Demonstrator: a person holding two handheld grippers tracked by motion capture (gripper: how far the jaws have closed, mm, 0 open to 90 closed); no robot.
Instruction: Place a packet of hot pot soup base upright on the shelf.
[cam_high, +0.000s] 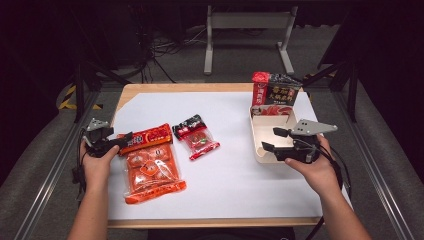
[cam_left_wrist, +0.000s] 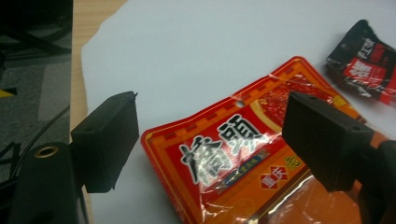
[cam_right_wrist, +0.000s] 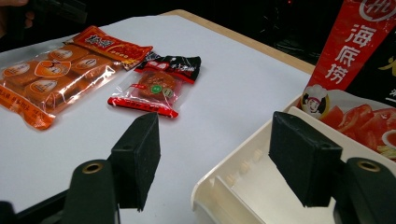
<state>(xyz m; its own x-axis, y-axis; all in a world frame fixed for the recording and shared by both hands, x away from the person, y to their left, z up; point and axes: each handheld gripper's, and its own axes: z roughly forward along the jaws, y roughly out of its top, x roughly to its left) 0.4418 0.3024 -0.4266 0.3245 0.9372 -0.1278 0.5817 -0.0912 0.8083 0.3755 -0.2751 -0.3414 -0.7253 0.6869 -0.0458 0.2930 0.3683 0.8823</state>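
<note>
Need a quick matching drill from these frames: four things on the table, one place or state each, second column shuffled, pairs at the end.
Things:
1. orange snack pack
2. small red-and-black packet
3. cream tray
4. tall red-and-black pouch

Places or states:
A. stands upright at the tray's far end
B. lies flat, its top edge between the open jaws of the left hand-held gripper
C. lies alone mid-sheet, touched by nothing
D. its near rim sits between the open jaws of the right hand-held gripper

Pairs: 1-B, 2-C, 3-D, 4-A
</note>
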